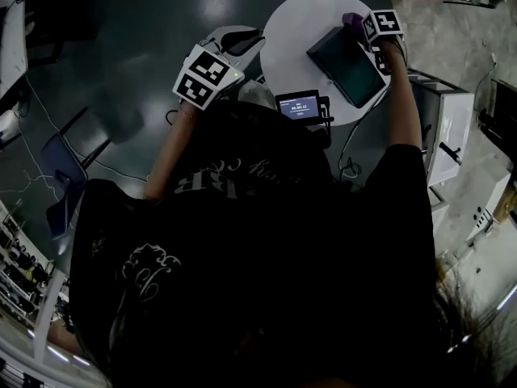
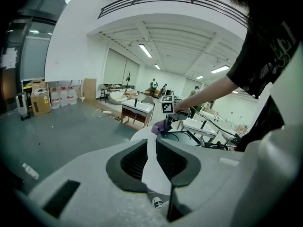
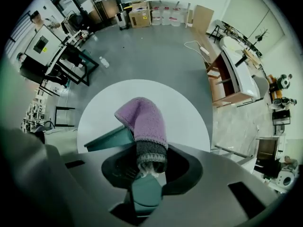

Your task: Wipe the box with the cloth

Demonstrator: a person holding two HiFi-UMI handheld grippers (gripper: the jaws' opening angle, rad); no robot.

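Observation:
A dark teal box (image 1: pixel 347 65) lies on a round white table (image 1: pixel 287 39). My right gripper (image 1: pixel 380 35) hangs over the box's far corner, shut on a purple cloth (image 1: pixel 352 21). In the right gripper view the cloth (image 3: pixel 143 122), purple with a grey hem, sticks out of the gripper (image 3: pixel 147 163) and drapes onto the box's edge (image 3: pixel 110 138). My left gripper (image 1: pixel 230 51) hovers off the table's left side. Its jaws (image 2: pixel 150 162) stand a narrow gap apart, holding nothing. From there the cloth (image 2: pixel 158 126) shows far off.
A small device with a lit screen (image 1: pixel 299 104) stands at the table's near edge. A dark chair (image 1: pixel 236 39) sits left of the table. White desks (image 1: pixel 444 128) stand to the right, and a cable runs over the grey floor (image 3: pixel 156 51).

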